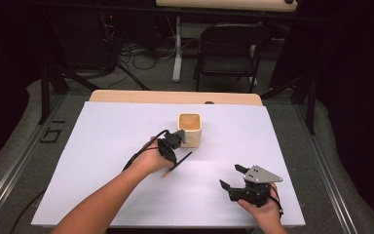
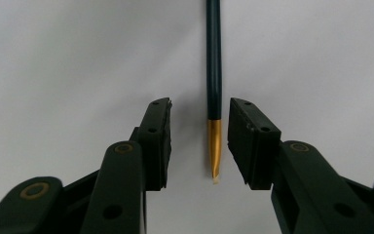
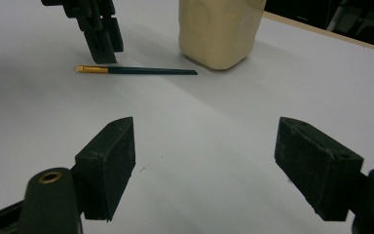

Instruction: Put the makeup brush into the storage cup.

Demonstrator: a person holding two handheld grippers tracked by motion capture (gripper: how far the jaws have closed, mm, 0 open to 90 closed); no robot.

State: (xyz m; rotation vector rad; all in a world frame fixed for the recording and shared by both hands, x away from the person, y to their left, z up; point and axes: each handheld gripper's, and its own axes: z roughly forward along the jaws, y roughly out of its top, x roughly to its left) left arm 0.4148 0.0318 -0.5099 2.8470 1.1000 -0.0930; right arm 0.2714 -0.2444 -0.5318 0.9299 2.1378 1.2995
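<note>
While its jaws stand apart, the left hand-held gripper straddles the gold-ferruled end of a dark paintbrush lying flat on the white worktop, neither pad touching it. Just beyond stands a cream cup. Well apart, the right hand-held gripper hovers, jaws wide.
</note>
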